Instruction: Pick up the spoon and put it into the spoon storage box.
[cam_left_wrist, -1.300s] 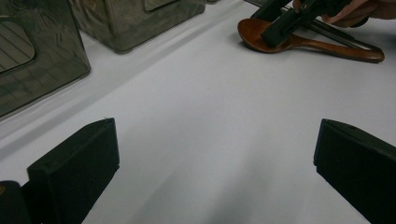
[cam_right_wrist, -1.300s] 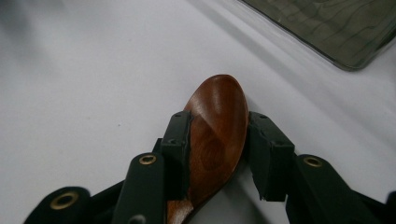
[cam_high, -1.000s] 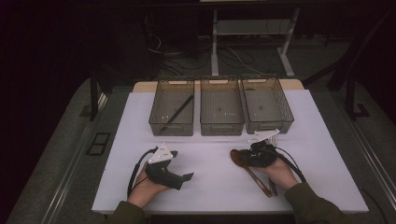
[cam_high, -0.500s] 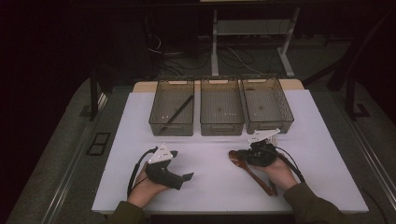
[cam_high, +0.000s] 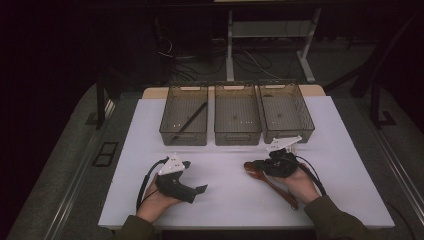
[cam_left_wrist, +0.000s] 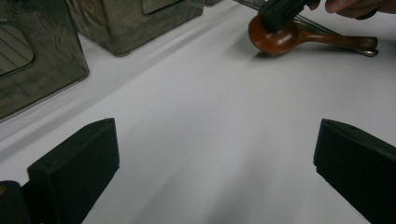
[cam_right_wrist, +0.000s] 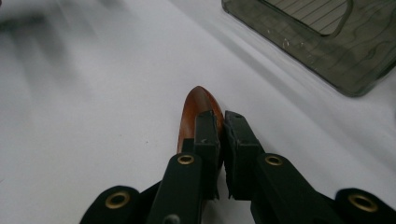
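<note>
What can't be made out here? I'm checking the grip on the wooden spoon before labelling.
- Brown wooden spoon: in the right gripper view, the right gripper hides its rim, so a pinch can't be confirmed.
- Spoon handle: in the high view, the hand covers part of it.
- Thin metal utensil behind the spoon: in the left gripper view, cut off by the top edge; type unclear.

I count three bins (cam_high: 237, 120) on the surface, one wooden spoon (cam_high: 270, 180), one black stick (cam_high: 190, 120) and two grippers.
</note>
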